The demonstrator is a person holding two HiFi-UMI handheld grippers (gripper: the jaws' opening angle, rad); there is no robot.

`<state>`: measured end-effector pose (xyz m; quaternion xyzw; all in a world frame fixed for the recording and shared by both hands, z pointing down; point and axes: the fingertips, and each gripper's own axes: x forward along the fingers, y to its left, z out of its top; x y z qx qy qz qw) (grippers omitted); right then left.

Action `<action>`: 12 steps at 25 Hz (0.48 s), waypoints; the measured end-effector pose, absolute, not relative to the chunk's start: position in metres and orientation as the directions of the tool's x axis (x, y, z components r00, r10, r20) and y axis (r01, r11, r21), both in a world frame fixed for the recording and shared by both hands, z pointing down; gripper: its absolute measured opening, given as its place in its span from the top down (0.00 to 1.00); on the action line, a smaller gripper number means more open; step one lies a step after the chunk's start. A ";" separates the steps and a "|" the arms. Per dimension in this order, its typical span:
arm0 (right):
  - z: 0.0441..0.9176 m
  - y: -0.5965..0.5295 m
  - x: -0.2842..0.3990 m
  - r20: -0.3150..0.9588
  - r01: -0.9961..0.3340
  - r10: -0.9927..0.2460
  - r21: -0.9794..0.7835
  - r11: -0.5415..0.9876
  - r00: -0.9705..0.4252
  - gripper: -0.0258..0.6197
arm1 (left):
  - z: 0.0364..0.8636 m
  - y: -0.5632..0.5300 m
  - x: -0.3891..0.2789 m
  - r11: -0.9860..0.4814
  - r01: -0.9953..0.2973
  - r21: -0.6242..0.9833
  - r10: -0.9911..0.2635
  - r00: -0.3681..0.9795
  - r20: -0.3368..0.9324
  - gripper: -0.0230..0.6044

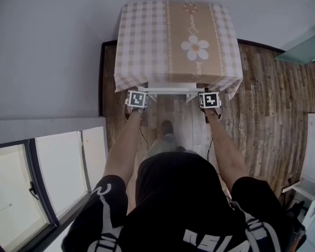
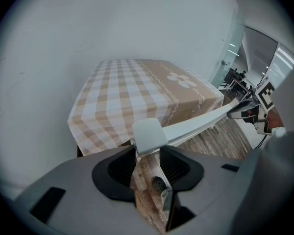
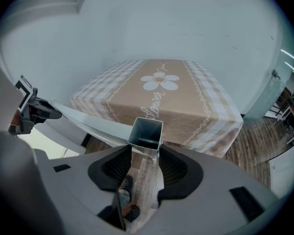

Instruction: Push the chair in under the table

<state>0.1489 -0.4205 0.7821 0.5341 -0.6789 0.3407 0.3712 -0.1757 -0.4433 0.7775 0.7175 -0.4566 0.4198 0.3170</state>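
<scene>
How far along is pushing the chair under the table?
Mostly done: the chair has its seat hidden beneath the table. In hand: the left gripper and right gripper each clamp an end of its back. Left: perhaps a last nudge, then letting go.

On my feeds I count one cloth-covered table (image 1: 147, 41) and one white chair (image 1: 170, 87). There are two grippers, the left gripper (image 2: 148, 164) and the right gripper (image 3: 145, 166). Each carries one marker cube, so two in all: the left cube (image 1: 137, 99) and the right cube (image 1: 209, 100). Two bare forearms show, the left forearm (image 1: 123, 146) and the right forearm (image 1: 226, 151). The cloth has one large white daisy (image 1: 195, 48). The head view shows a single shoe (image 1: 167, 127).
</scene>
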 end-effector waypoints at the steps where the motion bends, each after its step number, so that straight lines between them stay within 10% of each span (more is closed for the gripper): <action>1: 0.782 -0.423 0.149 0.869 -0.978 -0.471 -0.066 0.197 -0.153 0.67 | 0.778 -0.446 -0.177 -0.383 -0.921 0.065 -0.388 0.224 0.894 0.70; 12: 0.784 -0.451 0.145 0.866 -0.976 -0.472 -0.077 0.202 -0.166 0.66 | 0.782 -0.481 -0.175 -0.414 -0.907 0.070 -0.370 0.239 0.898 0.70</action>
